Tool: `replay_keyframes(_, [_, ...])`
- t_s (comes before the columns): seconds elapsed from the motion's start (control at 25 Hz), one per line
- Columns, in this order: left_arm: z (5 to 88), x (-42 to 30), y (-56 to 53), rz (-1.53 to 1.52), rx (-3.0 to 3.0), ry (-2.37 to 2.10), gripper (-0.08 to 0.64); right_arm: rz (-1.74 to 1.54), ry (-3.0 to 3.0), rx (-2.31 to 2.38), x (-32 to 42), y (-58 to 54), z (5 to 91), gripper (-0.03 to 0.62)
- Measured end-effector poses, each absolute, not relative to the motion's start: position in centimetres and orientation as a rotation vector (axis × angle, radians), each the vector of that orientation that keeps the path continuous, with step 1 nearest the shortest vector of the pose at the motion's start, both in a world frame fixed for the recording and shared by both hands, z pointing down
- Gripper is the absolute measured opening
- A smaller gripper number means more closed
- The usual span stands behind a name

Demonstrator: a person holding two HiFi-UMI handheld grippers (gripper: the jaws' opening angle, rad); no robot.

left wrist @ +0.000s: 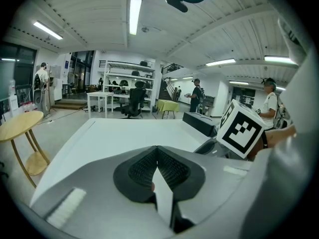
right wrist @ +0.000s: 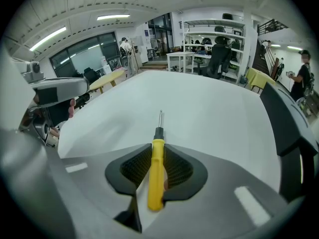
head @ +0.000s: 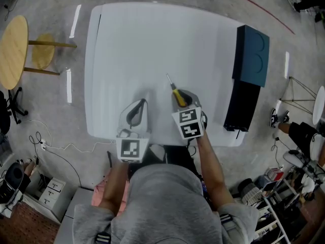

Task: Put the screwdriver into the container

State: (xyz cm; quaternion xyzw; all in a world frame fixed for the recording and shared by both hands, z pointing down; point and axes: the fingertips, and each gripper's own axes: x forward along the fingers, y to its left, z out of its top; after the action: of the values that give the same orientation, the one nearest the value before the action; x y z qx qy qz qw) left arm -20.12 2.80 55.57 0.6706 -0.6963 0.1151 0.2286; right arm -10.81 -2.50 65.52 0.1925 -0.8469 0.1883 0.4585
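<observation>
A yellow-handled screwdriver (head: 176,94) (right wrist: 157,168) lies lengthwise between the pads of my right gripper (head: 184,96) (right wrist: 157,156), which is shut on the handle. Its metal tip points away from me over the white table (head: 147,39). The gripper hovers near the table's front edge, just right of centre. The container, a dark teal box (head: 252,55) (right wrist: 279,118) with a black part (head: 242,105) beside it, stands along the table's right side, well clear of the screwdriver. My left gripper (head: 138,107) (left wrist: 157,166) sits to the left of the right one, its jaws together with nothing held.
A round wooden side table (head: 12,50) (left wrist: 20,126) stands on the floor to the left. Cables (head: 56,146) and boxes lie on the floor near me. People, chairs and shelving (left wrist: 127,91) are far beyond the table.
</observation>
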Motion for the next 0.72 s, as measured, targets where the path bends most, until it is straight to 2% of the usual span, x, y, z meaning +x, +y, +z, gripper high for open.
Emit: replay_keyframes(0.72, [52.2,-19.3,2.4,0.317,1.930,-1.960,0.012,0.461,-2.168,0.547,-9.9,-3.3,61.2,0.077])
